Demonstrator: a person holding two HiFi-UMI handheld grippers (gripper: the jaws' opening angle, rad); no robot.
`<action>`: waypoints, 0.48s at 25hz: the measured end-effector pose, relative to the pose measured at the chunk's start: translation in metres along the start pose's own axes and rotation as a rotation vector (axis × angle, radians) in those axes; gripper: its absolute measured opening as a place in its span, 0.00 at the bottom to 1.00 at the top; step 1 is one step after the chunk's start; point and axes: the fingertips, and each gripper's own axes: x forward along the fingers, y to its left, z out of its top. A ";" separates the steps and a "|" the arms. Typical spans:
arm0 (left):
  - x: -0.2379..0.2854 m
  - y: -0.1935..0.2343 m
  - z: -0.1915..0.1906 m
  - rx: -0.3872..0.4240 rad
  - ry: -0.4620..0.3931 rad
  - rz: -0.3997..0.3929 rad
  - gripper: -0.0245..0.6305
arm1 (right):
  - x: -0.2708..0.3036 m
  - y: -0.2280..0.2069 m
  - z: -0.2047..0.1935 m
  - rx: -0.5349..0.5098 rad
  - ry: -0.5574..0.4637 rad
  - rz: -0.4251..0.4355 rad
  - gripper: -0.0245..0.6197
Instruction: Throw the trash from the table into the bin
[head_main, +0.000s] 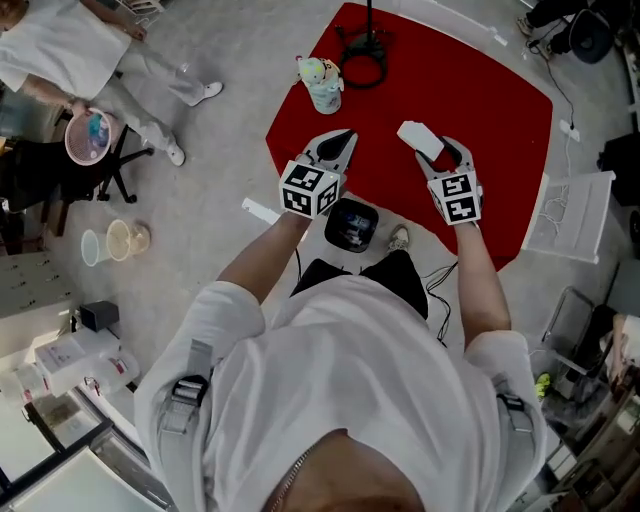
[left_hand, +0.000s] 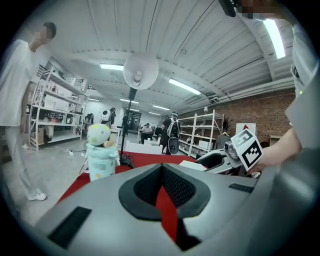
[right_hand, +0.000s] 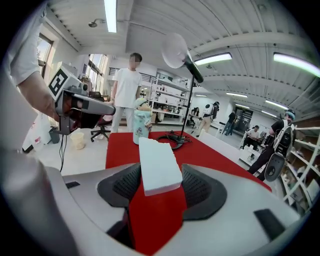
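So far, 1 piece of trash is in hand: the right gripper grips a white block between wide-set jaws, above the red mat. The left gripper is closed tight and empty. The drop is left to do. The pale tub at the mat's far edge is probably the bin, though its opening is hard to make out. No table shows in any view, so remaining trash can't be counted.
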 end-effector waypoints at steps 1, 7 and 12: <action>-0.014 0.004 -0.004 0.001 -0.002 0.000 0.05 | -0.002 0.016 0.003 0.002 -0.002 0.001 0.45; -0.094 0.024 -0.030 -0.013 0.016 0.039 0.05 | -0.016 0.108 0.017 0.018 -0.014 0.034 0.45; -0.138 0.042 -0.071 -0.051 0.080 0.099 0.05 | -0.018 0.158 0.004 0.009 0.023 0.088 0.45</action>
